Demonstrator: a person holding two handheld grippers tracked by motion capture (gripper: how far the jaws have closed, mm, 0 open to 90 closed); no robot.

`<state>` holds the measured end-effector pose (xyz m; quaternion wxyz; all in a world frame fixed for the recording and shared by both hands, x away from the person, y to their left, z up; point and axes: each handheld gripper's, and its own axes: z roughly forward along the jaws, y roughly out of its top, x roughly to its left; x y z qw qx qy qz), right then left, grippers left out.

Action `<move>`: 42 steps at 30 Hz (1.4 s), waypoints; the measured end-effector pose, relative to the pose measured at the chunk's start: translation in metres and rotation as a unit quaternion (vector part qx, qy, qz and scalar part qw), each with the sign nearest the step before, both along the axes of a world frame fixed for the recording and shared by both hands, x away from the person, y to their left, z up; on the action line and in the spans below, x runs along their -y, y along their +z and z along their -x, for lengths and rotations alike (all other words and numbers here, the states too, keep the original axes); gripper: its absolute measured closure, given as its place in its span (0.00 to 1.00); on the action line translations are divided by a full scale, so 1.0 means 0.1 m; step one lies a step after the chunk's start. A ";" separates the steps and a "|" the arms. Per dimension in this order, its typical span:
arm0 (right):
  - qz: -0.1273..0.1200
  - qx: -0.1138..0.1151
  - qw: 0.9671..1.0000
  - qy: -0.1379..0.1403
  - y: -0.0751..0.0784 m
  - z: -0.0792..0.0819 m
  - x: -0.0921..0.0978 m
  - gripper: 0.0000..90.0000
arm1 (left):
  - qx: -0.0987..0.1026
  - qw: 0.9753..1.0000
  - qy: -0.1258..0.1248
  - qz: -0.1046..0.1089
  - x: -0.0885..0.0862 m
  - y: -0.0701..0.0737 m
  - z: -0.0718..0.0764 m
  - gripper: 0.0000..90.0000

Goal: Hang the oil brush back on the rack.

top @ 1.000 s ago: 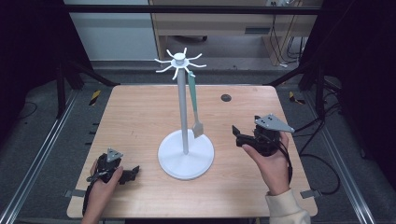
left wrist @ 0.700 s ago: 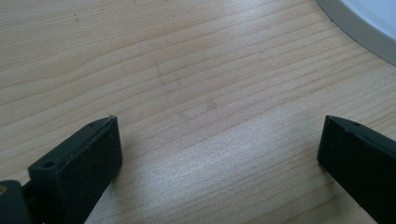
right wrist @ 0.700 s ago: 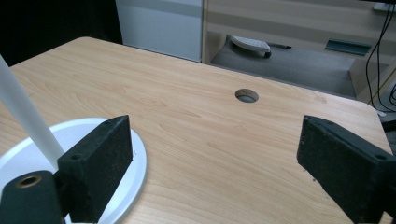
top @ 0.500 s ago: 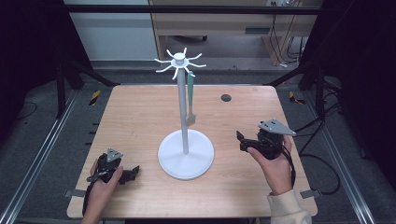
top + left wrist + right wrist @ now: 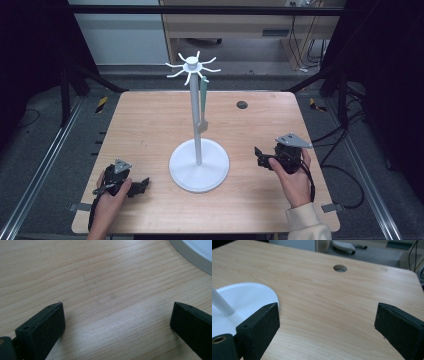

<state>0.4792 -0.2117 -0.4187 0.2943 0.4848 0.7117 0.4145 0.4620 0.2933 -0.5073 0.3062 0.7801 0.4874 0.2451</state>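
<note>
A white metal stand (image 5: pixel 198 165) with a round base, thin pole and spoked hooks on top stands upright at the middle of the light wooden table (image 5: pixel 150 120), and a slim grey-green utensil (image 5: pixel 202 105) hangs from 1 hook, just beside the pole. The left gripper (image 5: pixel 142 185) rests on the table near the base, jaws wide apart and empty. The right gripper (image 5: pixel 258 156), held to the right of the base, also has its 2 jaws spread on nothing.

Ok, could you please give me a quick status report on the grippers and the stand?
Left gripper open, low on table. Right gripper open, empty, beside stand. Green utensil hanging on stand. Nothing in the way.
</note>
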 end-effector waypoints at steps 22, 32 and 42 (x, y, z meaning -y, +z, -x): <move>0.004 -0.048 0.999 0.004 -0.33 -0.09 0.07 0.09 | 0.044 0.998 -0.020 0.038 0.00 0.08 0.03 0.02; 0.013 -0.055 0.998 0.000 -0.48 -0.12 0.12 0.09 | 0.066 0.997 -0.025 0.040 0.00 0.11 0.05 0.02; 0.020 -0.058 0.998 -0.004 -0.59 -0.16 0.16 0.10 | 0.074 0.996 -0.027 0.032 0.01 0.10 0.04 0.03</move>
